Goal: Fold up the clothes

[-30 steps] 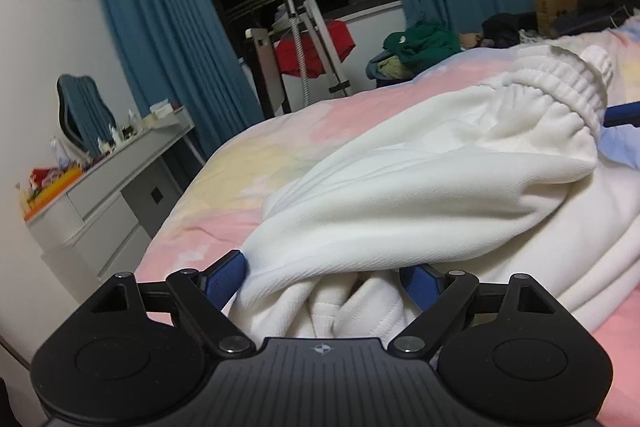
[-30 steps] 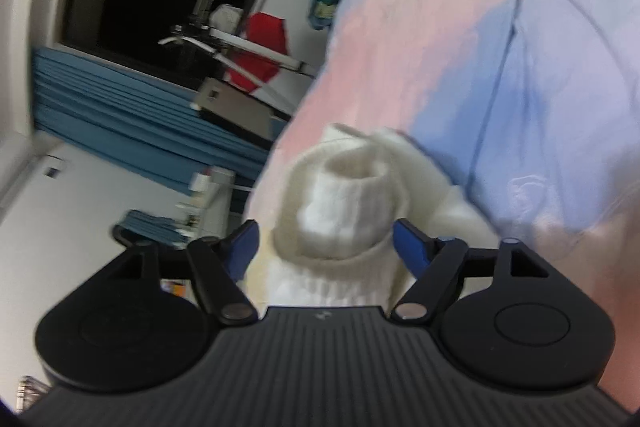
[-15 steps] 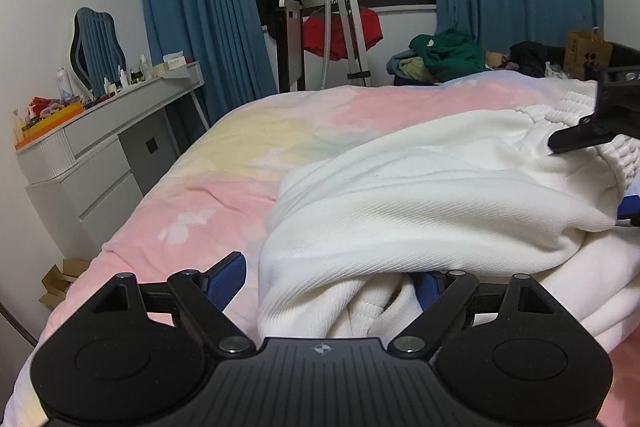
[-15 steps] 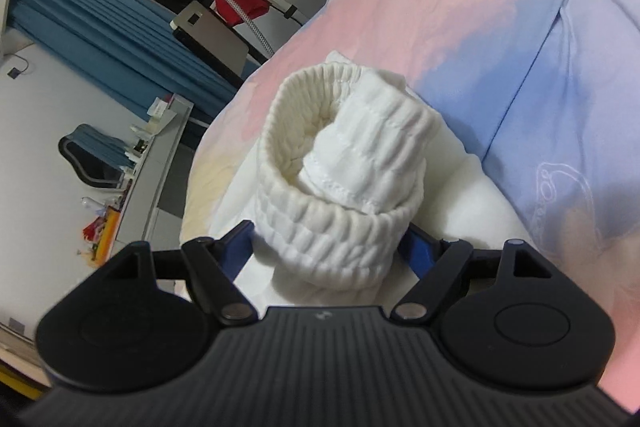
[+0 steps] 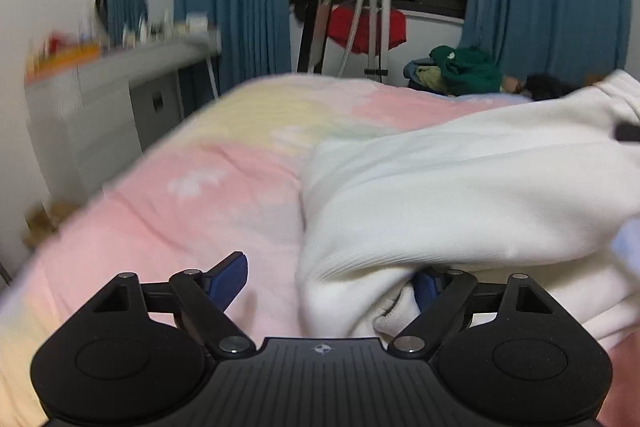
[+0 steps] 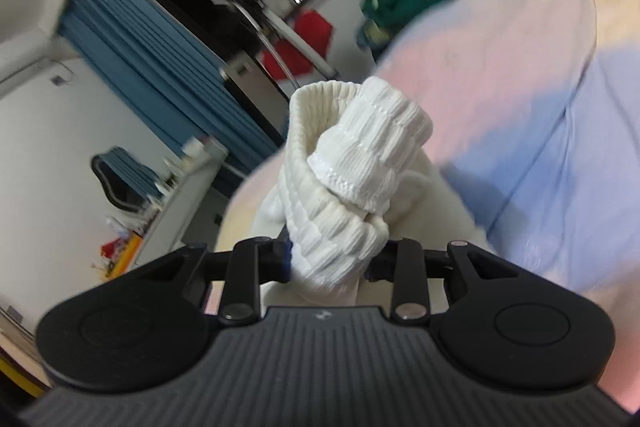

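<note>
garment: the white sweatshirt (image 5: pixel 460 195) lies in a heap on the pastel bedspread (image 5: pixel 208 195), toward my right side of the bed.
right gripper: my right gripper (image 6: pixel 328 259) is clamped on the ribbed cuff (image 6: pixel 360 163); the fingers press in on the knit from both sides.
left gripper: my left gripper (image 5: pixel 328 279) has its fingers wide apart; the fabric edge sits between them, not pinched (the right pad is half hidden under the cloth).
step in hand: i think i am taking hold of the garment at two places, before spreading it flat.
next move: i judge the left fingers should come together on the edge, then both hands pull apart and lay it smooth.
</note>
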The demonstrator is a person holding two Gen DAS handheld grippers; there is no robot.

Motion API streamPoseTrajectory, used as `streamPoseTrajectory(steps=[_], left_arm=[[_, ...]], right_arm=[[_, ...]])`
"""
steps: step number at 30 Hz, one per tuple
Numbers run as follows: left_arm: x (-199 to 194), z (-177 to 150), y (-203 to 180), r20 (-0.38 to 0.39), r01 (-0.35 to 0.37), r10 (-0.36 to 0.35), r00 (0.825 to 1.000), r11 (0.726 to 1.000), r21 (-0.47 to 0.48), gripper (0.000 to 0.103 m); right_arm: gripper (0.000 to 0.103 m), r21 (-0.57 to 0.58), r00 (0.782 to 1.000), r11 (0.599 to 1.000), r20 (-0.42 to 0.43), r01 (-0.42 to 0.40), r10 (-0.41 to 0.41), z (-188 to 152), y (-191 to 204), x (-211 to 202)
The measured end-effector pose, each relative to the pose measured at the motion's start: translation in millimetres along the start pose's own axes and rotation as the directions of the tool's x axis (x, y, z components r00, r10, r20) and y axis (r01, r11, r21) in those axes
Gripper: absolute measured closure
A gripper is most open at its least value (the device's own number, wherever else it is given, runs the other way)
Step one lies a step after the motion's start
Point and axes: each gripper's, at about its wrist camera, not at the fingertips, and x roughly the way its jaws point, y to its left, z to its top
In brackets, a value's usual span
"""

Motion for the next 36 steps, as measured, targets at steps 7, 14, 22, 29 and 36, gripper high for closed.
streamPoseTrajectory(steps=[7, 14, 22, 29, 36], left_arm=[[3.4, -4.0, 12.5, -0.067, 0.054, -0.059, 0.996, 0.995, -0.08, 0.017], [5.7, -6.0, 22.9, -0.104, 0.07, -0.084, 0.991, 0.989, -0.129, 0.016], [8.6, -6.5, 29.7, -0.133, 0.071, -0.094, 0.987, 0.983, -0.169, 0.016], [11.6, -6.1, 34.3, -0.152, 0.062, -0.093, 0.984, 0.979, -0.196, 0.014], [17.9, -6.2, 46.4, -0.181, 0.05, -0.104, 0.978, 0.959, -0.279, 0.012]], right_arm=[[0.067, 0.113, 0.972, 0.976, -0.161, 0.188, -0.168, -3.4, -48.6, 20.6], [0.056, 0.12, 0.968, 0.973, -0.178, 0.197, -0.174, -4.6, -47.4, 24.8], [0.016, 0.103, 0.936, 0.952, -0.238, 0.289, -0.258, -8.8, -58.3, 32.6], [0.007, 0.209, 0.933, 0.955, -0.333, 0.212, -0.134, -20.6, -69.8, 62.2], [0.01, 0.146, 0.956, 0.988, -0.292, 0.05, -0.006, -19.5, -35.6, 46.9]])
